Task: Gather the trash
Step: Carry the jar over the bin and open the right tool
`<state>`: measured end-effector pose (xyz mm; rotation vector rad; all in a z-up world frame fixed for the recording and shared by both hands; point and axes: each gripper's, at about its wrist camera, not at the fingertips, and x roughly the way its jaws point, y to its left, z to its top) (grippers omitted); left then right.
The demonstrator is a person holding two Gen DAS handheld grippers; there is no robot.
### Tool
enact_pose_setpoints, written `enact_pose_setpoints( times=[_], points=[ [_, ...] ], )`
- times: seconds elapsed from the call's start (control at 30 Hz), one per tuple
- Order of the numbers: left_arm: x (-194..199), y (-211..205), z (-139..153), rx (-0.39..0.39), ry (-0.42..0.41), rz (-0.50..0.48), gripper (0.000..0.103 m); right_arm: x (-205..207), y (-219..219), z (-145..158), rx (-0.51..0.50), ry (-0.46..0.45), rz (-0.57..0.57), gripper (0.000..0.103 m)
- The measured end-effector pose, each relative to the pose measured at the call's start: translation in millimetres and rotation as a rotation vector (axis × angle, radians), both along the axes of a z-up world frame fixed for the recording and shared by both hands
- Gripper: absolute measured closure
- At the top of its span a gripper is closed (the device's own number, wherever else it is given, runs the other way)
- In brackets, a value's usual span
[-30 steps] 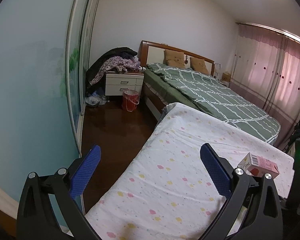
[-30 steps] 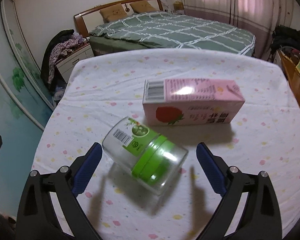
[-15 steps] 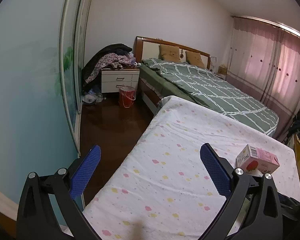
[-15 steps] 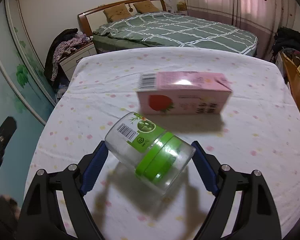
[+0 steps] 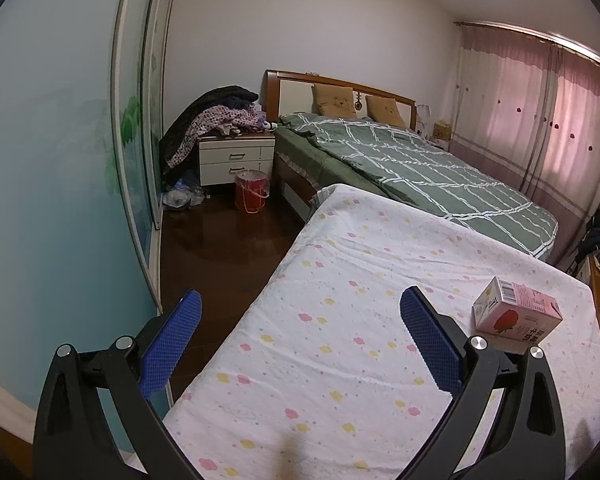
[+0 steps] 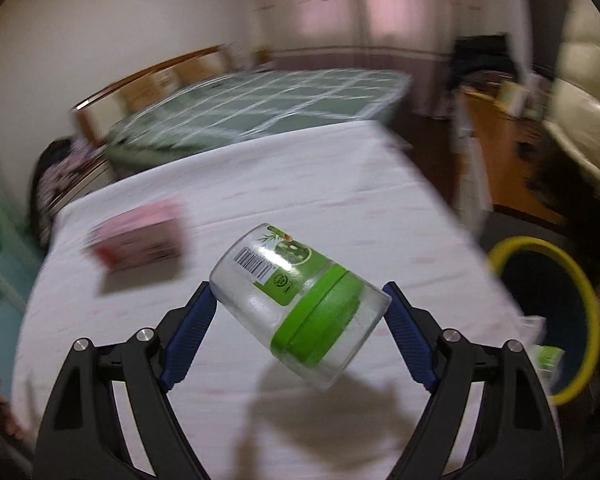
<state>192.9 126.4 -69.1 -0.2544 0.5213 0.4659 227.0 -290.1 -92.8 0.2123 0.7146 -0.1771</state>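
My right gripper (image 6: pixel 300 304) is shut on a clear plastic jar (image 6: pixel 296 300) with a green lid and green label, held tilted above the white patterned tablecloth (image 6: pixel 284 184). A pink carton (image 6: pixel 140 238) lies on the cloth to the left; it also shows in the left wrist view (image 5: pixel 516 316). A dark bin with a yellow rim (image 6: pixel 548 316) stands at the right, beside the table. My left gripper (image 5: pixel 300 324) is open and empty over the table's left side.
A green checked bed (image 5: pixel 412 168) stands beyond the table. A white nightstand (image 5: pixel 236 160) piled with clothes and a red bucket (image 5: pixel 252 192) sit by the far wall. Dark floor (image 5: pixel 220 248) runs left of the table. A wooden desk (image 6: pixel 496 152) is at right.
My right gripper closed on the jar, lifted it off the cloth and swung right, bringing the yellow-rimmed bin into view. My left gripper drifted slightly and stayed open.
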Motion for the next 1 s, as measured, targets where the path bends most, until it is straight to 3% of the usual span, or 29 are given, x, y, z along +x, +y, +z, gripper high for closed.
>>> enact_pose_setpoints(
  times=[0.33, 0.43, 0.7, 1.0],
  points=[
    [1.6, -7.2, -2.5, 0.022, 0.007, -0.013, 0.005, -31.8, -125.3, -28.4, 0.012, 0.031, -0.370, 0.023],
    [2.6, -8.9, -2.9, 0.030, 0.011, -0.017, 0.005, -40.0, -152.0, -36.4, 0.086, 0.046, -0.441, 0.023],
    [6.5, -11.1, -4.6, 0.028, 0.030, -0.039, 0.005, -43.4, -174.3, -46.8, 0.142, 0.082, -0.525, 0.023],
    [6.9, -11.8, -5.0, 0.030, 0.034, -0.046, 0.005, -40.5, -172.4, -39.9, 0.109, 0.065, -0.545, 0.019]
  ],
)
